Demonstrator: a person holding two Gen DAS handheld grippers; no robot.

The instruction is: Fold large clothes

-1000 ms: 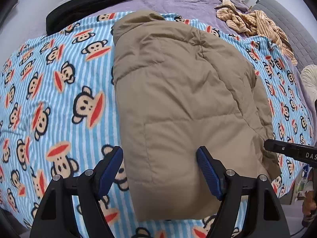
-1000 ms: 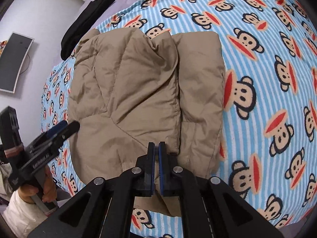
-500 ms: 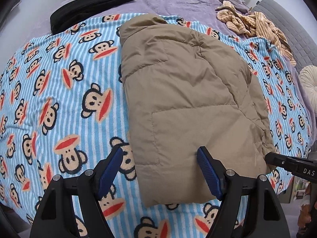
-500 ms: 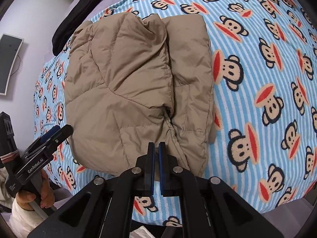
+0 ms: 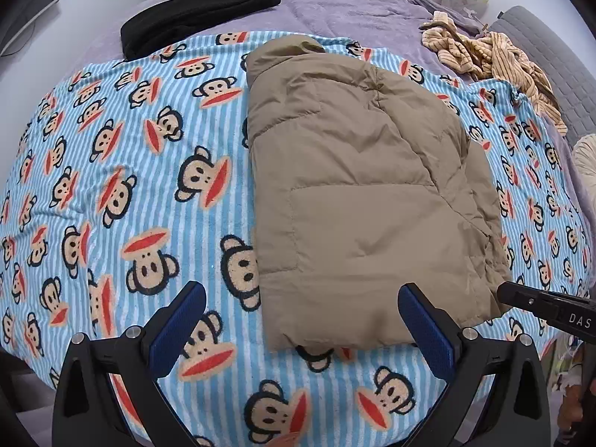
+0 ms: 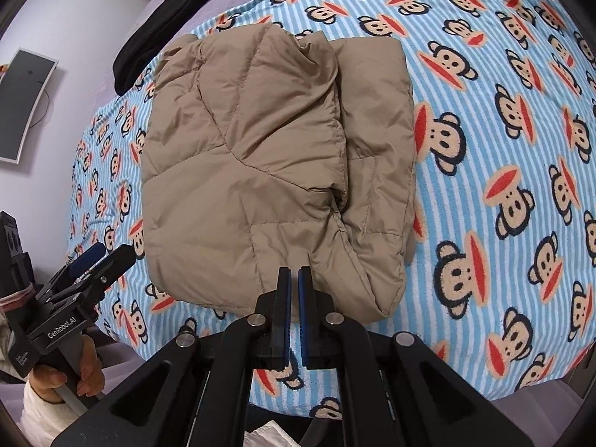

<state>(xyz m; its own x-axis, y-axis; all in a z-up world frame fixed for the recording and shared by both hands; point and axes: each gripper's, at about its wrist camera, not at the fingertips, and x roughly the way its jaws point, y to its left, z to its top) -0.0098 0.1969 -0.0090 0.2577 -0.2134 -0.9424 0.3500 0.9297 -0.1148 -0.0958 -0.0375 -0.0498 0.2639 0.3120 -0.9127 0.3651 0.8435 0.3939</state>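
A tan puffer jacket (image 5: 357, 193) lies folded into a long bundle on a blue striped monkey-print blanket (image 5: 111, 186). It also shows in the right wrist view (image 6: 268, 171), with one side folded over the other. My left gripper (image 5: 301, 301) is open and empty, held above the blanket just short of the jacket's near hem. My right gripper (image 6: 294, 279) is shut and empty, held just short of the jacket's near edge. The left gripper also shows at the lower left of the right wrist view (image 6: 100, 257).
A folded black garment (image 5: 197, 15) lies at the far side on a purple bedspread (image 5: 354, 3). A crumpled tan striped garment (image 5: 495, 59) lies at the far right. A grey headboard (image 5: 551, 63) stands beyond it. The bed edge runs just below both grippers.
Both grippers have drawn back from the jacket toward the bed's near edge. The jacket has not moved. The left stays open, the right stays shut.
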